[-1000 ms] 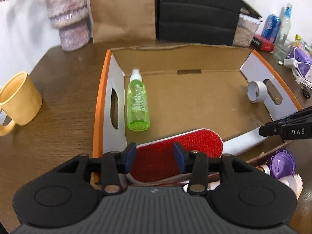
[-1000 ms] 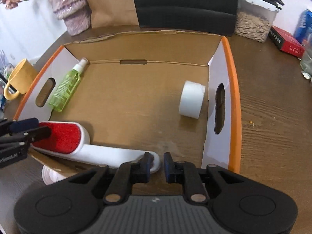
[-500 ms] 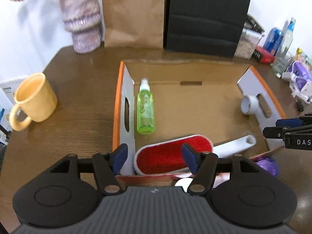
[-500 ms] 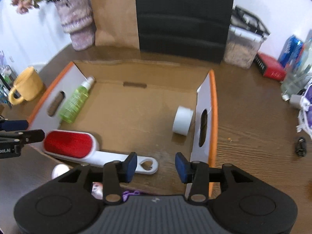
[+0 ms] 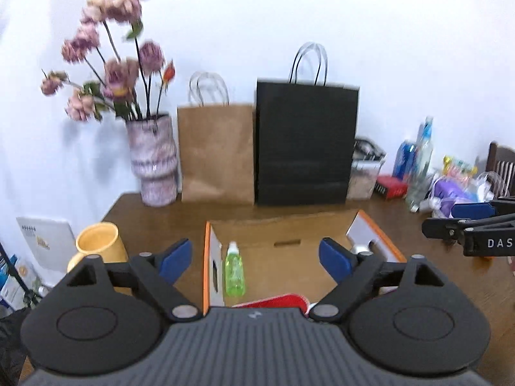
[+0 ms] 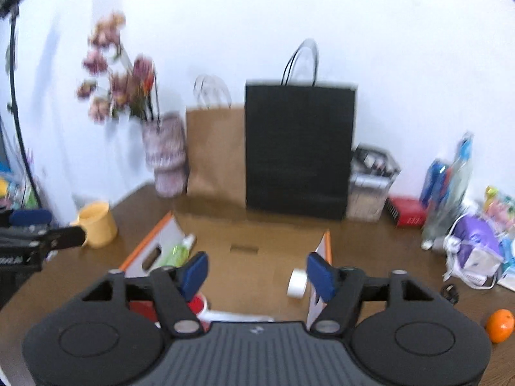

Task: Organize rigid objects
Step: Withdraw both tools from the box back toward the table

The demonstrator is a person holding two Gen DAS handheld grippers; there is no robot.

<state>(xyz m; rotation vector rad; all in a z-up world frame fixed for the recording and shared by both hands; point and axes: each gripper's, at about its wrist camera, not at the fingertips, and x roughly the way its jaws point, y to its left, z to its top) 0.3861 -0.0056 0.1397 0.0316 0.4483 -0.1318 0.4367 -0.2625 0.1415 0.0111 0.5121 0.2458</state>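
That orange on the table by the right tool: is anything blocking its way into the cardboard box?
Only the box's own right wall, edged in orange, stands between the orange and the box floor; it would need lifting over. The right tool is open and empty, hanging over the box, apart from the fruit.

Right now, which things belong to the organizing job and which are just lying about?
Job: cardboard box, green spray bottle, red lint brush, white tape roll.

Lying about: yellow mug, flower vase, brown bag, black bag, orange.
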